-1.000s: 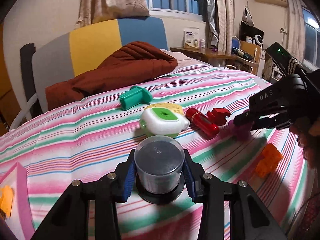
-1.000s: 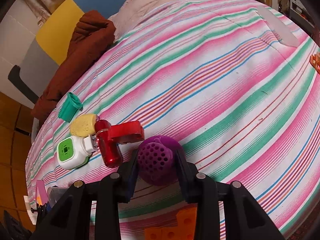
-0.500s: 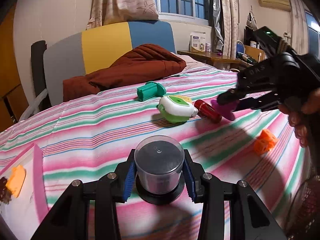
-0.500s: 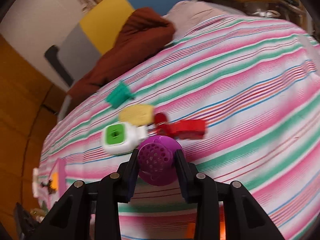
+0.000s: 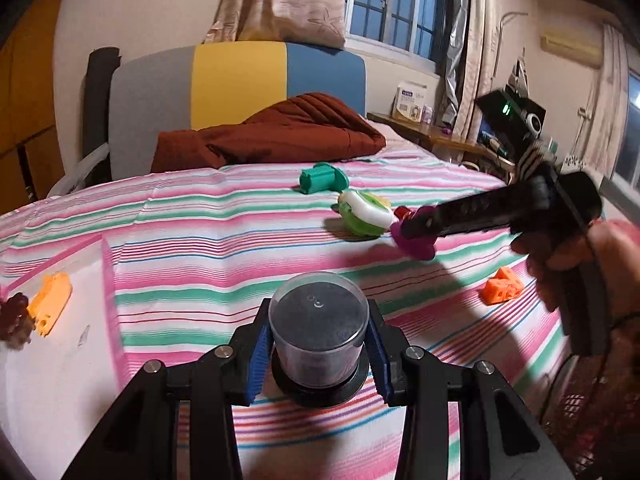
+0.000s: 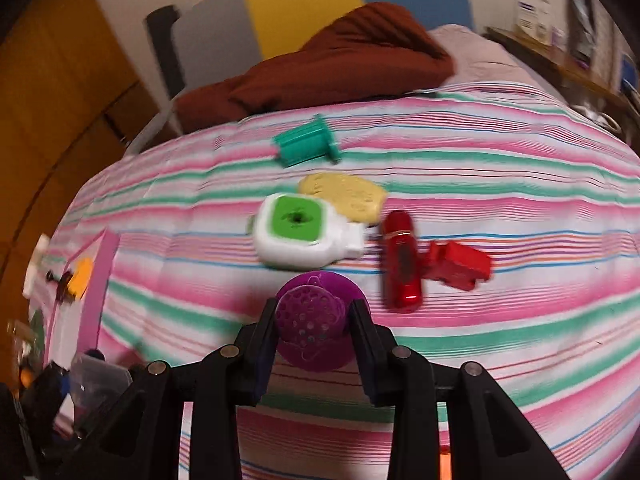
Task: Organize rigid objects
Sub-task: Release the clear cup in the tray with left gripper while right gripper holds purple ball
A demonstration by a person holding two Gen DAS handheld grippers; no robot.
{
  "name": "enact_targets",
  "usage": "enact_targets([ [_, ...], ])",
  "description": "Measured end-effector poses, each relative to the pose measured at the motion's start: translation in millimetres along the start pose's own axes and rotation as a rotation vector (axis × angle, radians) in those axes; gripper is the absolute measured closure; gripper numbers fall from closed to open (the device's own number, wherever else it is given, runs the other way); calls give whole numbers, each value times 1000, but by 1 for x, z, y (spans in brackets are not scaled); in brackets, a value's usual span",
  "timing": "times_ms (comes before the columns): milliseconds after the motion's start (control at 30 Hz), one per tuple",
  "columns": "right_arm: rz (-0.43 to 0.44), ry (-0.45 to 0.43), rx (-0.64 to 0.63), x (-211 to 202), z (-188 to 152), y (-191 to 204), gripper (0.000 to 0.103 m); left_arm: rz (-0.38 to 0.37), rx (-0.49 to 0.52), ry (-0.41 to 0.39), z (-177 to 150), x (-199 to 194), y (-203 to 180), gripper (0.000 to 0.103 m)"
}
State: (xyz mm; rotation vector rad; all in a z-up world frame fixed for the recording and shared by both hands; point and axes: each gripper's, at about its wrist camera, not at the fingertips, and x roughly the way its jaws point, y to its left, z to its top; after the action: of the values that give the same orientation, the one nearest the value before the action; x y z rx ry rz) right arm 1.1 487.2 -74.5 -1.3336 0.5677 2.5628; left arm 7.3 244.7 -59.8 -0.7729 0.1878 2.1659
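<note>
Clearly both grippers are clamped for carrying: left gripper [image 5: 318, 354] on the clear jar [image 5: 318, 334], right gripper [image 6: 314, 334] on the purple strainer [image 6: 316, 322], bound for the pink tray [image 5: 108, 280] at left

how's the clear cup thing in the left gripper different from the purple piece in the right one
The clear container is a see-through cylinder with a dark inside on a black base; the purple piece is opaque, with a face full of small holes and a flared rim. The container stands upright between the left gripper pads, while the purple piece points its holed face at the camera in the right gripper. Both are clamped and held above the striped bedspread.
</note>
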Motion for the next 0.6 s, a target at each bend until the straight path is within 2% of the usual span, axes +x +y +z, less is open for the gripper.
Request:
enact_targets([
  [133,-26,6,-66,3,-2,8,68,9,-11,-32,2,-19,8,60],
  [267,-19,15,-59,4,-4,7,68,38,-25,-46,1,-36,21,60],
  [467,-22,16,-44,6,-2,7,68,85,-96,-34,-4,-52,54,60],
  [600,-29,18,-52,6,-4,8,68,140,-136,-36,-8,-64,81,60],
])
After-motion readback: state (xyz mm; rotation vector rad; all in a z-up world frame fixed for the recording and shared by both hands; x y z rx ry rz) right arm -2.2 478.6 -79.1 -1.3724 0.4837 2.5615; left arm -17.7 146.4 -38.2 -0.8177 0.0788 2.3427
